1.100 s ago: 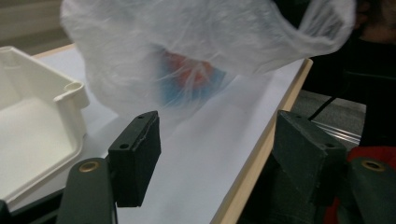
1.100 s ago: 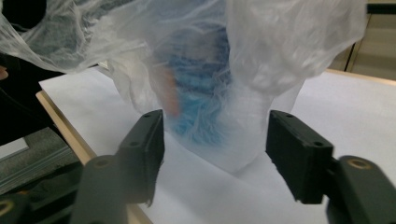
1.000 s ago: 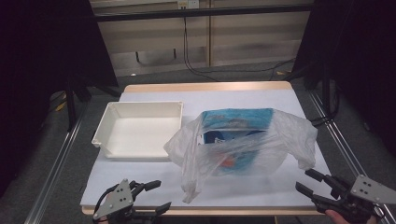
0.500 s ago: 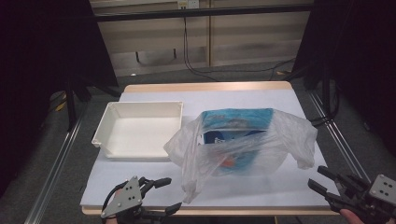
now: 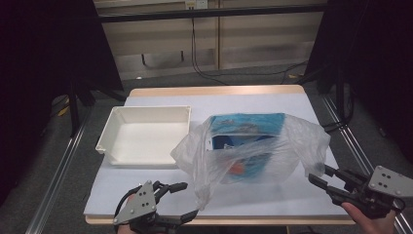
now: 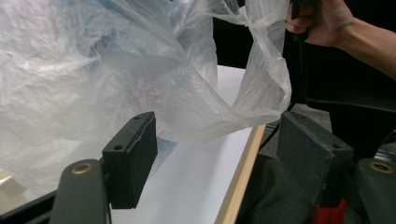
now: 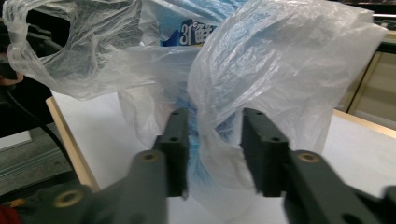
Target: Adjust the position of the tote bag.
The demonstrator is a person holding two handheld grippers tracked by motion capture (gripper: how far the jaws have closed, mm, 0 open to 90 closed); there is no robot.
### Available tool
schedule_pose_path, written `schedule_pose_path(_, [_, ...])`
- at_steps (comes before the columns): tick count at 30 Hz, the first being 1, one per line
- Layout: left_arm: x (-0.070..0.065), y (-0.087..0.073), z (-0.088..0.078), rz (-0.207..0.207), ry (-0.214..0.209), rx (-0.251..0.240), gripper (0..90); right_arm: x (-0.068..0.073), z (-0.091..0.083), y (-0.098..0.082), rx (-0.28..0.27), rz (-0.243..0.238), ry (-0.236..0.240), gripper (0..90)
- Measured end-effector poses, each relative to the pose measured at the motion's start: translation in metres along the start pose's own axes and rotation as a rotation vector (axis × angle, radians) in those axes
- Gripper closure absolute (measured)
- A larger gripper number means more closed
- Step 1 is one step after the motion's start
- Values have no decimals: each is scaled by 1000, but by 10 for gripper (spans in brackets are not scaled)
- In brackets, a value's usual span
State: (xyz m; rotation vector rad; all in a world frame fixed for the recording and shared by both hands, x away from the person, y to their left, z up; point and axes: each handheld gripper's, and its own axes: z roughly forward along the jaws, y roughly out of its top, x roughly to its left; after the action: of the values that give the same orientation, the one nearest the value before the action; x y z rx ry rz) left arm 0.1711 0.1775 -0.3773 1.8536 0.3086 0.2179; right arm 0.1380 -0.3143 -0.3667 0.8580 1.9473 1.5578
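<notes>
A clear plastic bag lies on the white table with a blue printed package inside it. My left gripper is at the table's front edge, open, just left of the bag's hanging handle flap. In the left gripper view that flap hangs beyond the wide-apart jaws. My right gripper is at the bag's right side. Its jaws have just been closing, with a puffed fold of bag film between them; the pads do not visibly press it.
An empty white tray sits on the table's left half. Metal rails run along both sides of the table. In the left gripper view a person's other hand is beyond the bag.
The right gripper has risen toward the bag's right edge and its jaws have narrowed around the film. The left gripper has moved right, nearer the bag's handle flap.
</notes>
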Motion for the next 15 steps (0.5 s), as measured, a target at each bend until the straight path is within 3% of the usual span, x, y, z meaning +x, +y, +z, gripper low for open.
schedule_pose_path(5, [-3,5,-7,8,-20,-21,297,1,5,-1,17,2,55,874])
schedule_pose_path(10, [-10,6,-6,14,-39,-25,299,5,8,1,22,-9,70,900])
schedule_pose_path(15, [-11,9,9,37,-26,-16,299,5,12,6,9,-12,84,900])
